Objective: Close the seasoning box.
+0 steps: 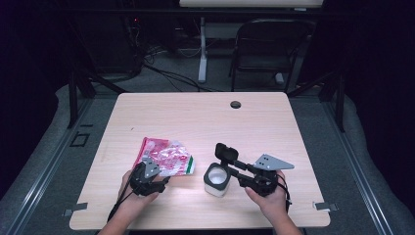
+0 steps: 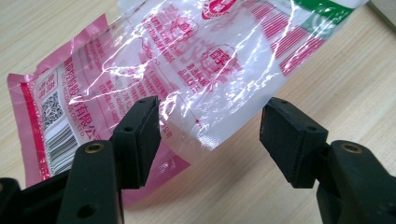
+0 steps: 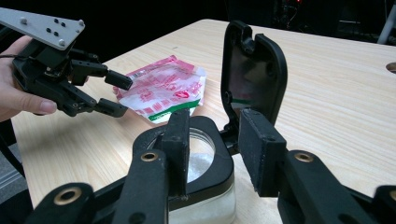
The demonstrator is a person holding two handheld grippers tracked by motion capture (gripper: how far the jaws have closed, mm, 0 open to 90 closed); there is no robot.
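Note:
A pink and clear plastic packet [image 1: 169, 156] [image 3: 163, 88] lies flat left of the table's middle. My left gripper [image 1: 161, 175] [image 3: 122, 95] is at its near edge. In the left gripper view the jaws [image 2: 210, 135] stand open, with the packet's [image 2: 205, 56] clear corner between them, unpressed. A white jar [image 1: 215, 182] [image 3: 205, 210] stands to the right, its black hinged lid [image 1: 225, 152] [image 3: 254, 70] flipped up. My right gripper [image 1: 229, 169] [image 3: 212, 149] straddles the jar's black rim by the hinge. One pad is over the mouth and the other outside, with gaps showing on both sides.
The wooden table [image 1: 195, 117] has a cable hole [image 1: 235, 104] near its far edge. Behind it stand a folding chair [image 1: 266, 49] and a white desk leg [image 1: 202, 49], with cables on the floor. A hand holds each gripper at the near edge.

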